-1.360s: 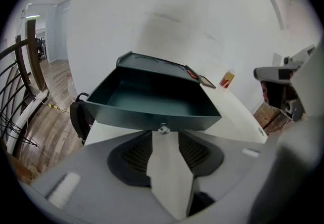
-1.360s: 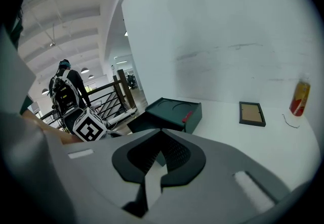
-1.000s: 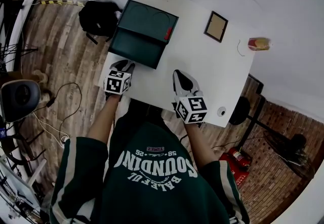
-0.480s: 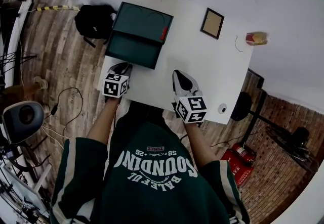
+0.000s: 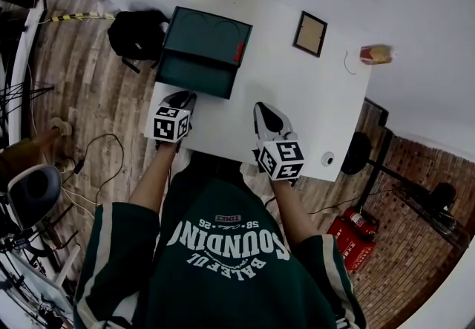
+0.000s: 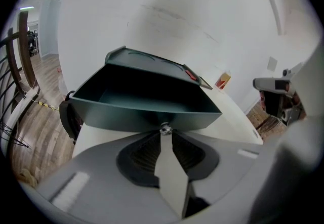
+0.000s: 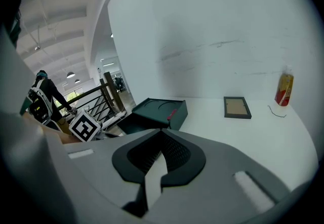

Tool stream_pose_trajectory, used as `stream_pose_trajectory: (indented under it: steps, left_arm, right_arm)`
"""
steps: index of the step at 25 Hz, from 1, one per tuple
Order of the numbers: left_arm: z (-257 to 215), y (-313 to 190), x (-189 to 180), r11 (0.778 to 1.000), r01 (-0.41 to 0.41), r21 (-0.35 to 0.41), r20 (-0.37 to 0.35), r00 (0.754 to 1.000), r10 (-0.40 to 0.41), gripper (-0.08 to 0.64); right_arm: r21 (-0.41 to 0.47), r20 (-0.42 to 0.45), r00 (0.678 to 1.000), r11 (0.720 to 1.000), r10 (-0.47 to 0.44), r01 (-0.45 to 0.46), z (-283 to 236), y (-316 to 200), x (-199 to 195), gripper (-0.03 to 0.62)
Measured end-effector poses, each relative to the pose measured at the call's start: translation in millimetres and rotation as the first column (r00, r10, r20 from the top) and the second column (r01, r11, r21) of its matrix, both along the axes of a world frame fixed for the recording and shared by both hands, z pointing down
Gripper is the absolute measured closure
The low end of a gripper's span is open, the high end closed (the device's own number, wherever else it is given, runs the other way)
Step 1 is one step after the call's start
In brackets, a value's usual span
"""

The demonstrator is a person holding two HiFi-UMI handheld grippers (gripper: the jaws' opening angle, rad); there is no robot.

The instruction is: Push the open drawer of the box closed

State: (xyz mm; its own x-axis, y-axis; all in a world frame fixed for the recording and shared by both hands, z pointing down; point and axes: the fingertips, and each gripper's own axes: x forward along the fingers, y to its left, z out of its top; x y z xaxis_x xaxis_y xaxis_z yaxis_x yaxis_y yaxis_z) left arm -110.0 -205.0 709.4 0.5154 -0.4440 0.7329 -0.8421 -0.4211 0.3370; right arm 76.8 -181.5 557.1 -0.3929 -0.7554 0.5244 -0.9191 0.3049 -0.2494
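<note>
The left gripper has advanced to the open drawer, jaws pressed together at its knob. The right gripper sits right of the drawer, jaws together, empty.

At lower centre, the left gripper's 2 jaws stand together, their tips at a small shiny knob on the open drawer of the dark green box. The box sits mid-frame on a white table.

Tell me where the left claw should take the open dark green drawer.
By the small silver knob on the dark green drawer's front panel, approached straight from the front: it is the only visible protrusion. The left claw is shut on it.
</note>
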Motion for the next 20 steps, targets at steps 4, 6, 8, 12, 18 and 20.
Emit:
stream_pose_trajectory:
  steps: [4,6,8,12,18,20]
  left_arm:
    - [2.4,-7.5,3.7,1.0,-0.006,-0.007,0.0,1.0,0.006,0.433]
    - [4.1,-12.8,5.4,1.0,-0.013,-0.01,0.001,1.0,0.013,0.433]
    - [4.3,-19.3,6.2,1.0,-0.018,-0.01,0.0,1.0,0.018,0.433]
    - [3.7,-32.4,8.6,1.0,-0.027,-0.013,-0.009,1.0,0.027,0.433]
    - [3.2,-50.5,14.7,0.999,-0.04,-0.018,-0.022,0.999,0.039,0.433]
    - [3.2,-55.8,16.8,0.999,-0.036,-0.018,-0.029,0.999,0.036,0.434]
  right_arm:
    - [0.005,-0.005,1.0,1.0,0.024,-0.023,-0.7,-0.9,6.4,0.591]
    - [0.004,-0.008,0.999,0.999,0.036,-0.036,0.2,-1.5,9.7,0.591]
    - [0.002,-0.01,0.999,0.999,0.048,-0.048,0.4,-2.2,12.3,0.591]
    - [-0.002,-0.014,0.997,0.998,0.07,-0.07,0.2,-3.4,16.8,0.591]
    - [-0.002,-0.02,0.994,0.994,0.107,-0.108,-1.0,-5.0,24.0,0.591]
    - [0.0,-0.023,0.993,0.993,0.117,-0.117,-1.7,-5.8,26.8,0.591]
